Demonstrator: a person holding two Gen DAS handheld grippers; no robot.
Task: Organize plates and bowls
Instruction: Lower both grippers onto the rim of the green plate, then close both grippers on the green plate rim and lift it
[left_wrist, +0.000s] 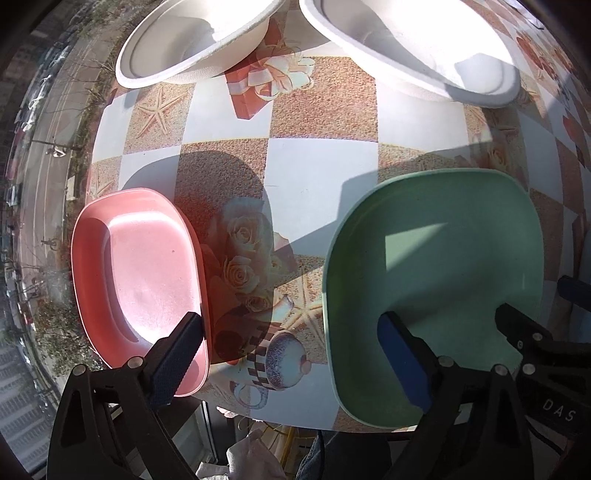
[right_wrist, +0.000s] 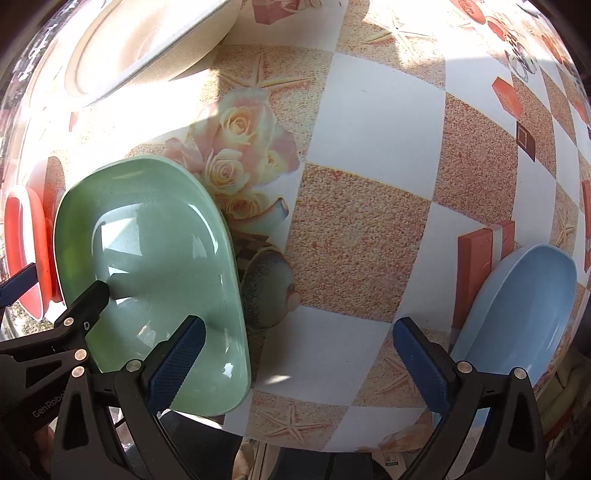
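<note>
Blue plate (right_wrist: 517, 314) only beside right tool (right_wrist: 299, 339).

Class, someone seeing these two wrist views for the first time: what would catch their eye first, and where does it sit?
Probably the pastel plates on the patterned tablecloth near the table's front edge: a pink plate on the left, a green plate in the middle and a blue plate far right. Next, two white bowls glare in sunlight at the back. Both the left gripper and the right gripper hover open.
</note>
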